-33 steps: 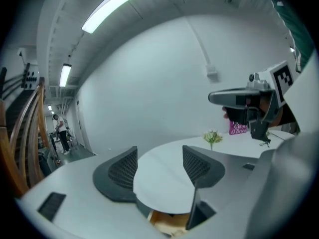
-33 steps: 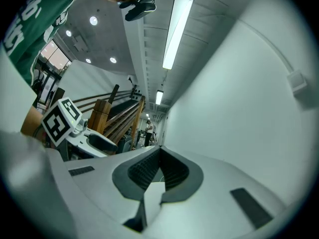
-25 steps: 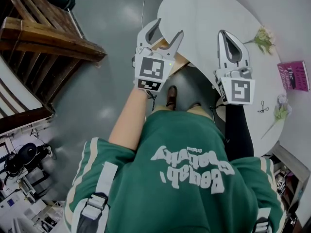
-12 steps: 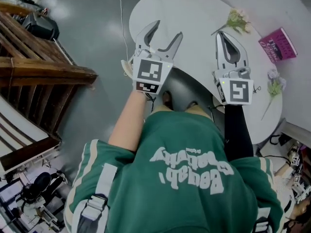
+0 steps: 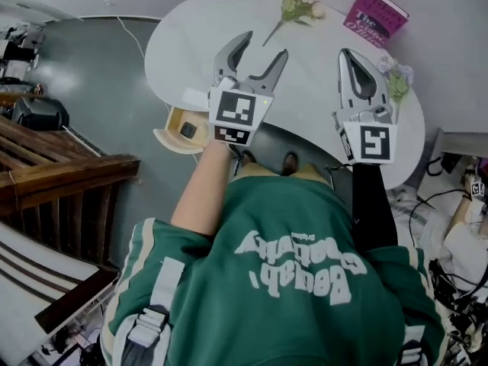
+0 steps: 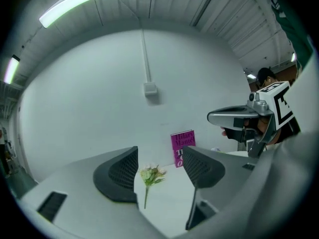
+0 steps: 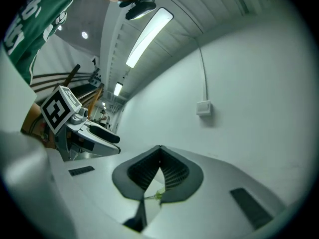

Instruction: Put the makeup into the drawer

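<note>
My left hand-held gripper [image 5: 261, 48] hangs over the near edge of the white counter [image 5: 328, 36] at upper centre of the head view. Its jaws stand well apart with nothing between them; in the left gripper view [image 6: 160, 158] only bare counter, a flower sprig [image 6: 151, 176] and a magenta book [image 6: 182, 147] against the wall show past them. My right hand-held gripper [image 5: 357, 59], to the right of it, has its jaws together at the tips and is empty [image 7: 159, 151]. The drawer [image 5: 174, 128] is the pale wooden one standing open at centre left, just below the counter's rim and beside my left gripper. A small dark thing [image 5: 188, 130] lies in it, but I cannot tell what it is. I cannot pick out the makeup for certain on the counter either – a pale scrap [image 5: 194, 97] at the rim near my left gripper is too small to name. I expect makeup to be light, hard and smooth-cased, so apt to slip or skid away from a pad. A lid may also pop under a hard squeeze. I would take it across the middle of its body with the open left jaws – flat sides against the pads, gentle pressure – and carry it low to the drawer.
</note>
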